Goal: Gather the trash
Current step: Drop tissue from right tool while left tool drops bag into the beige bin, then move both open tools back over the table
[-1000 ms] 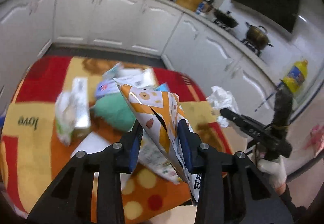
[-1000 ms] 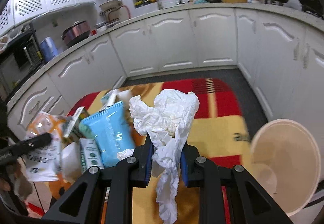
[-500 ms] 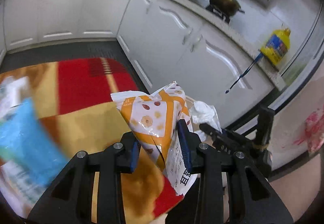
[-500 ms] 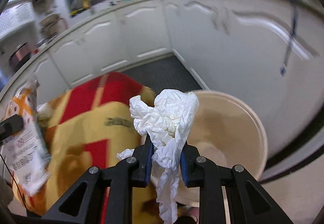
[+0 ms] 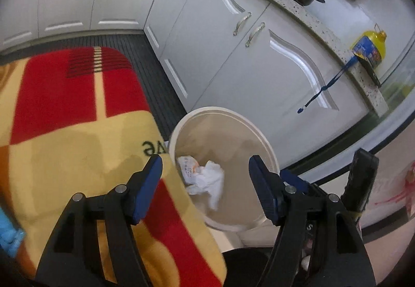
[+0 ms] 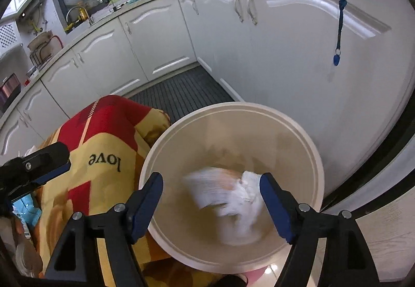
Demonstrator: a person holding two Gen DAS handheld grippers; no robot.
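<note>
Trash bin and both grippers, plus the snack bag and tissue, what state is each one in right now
Trash bin: upright, uncovered, trash inside.
Snack bag: lying in the bin.
Tissue: crumpled, in the bin beside the bag.
Left gripper: jaws just opened, nothing between them.
Right gripper: jaws just opened, nothing between them.

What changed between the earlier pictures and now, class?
Both grippers swung from the table to the bin. The left gripper just opened, dropping the snack wrapper; the right gripper just opened, dropping the crumpled tissue. Blanket and cabinets unchanged.
</note>
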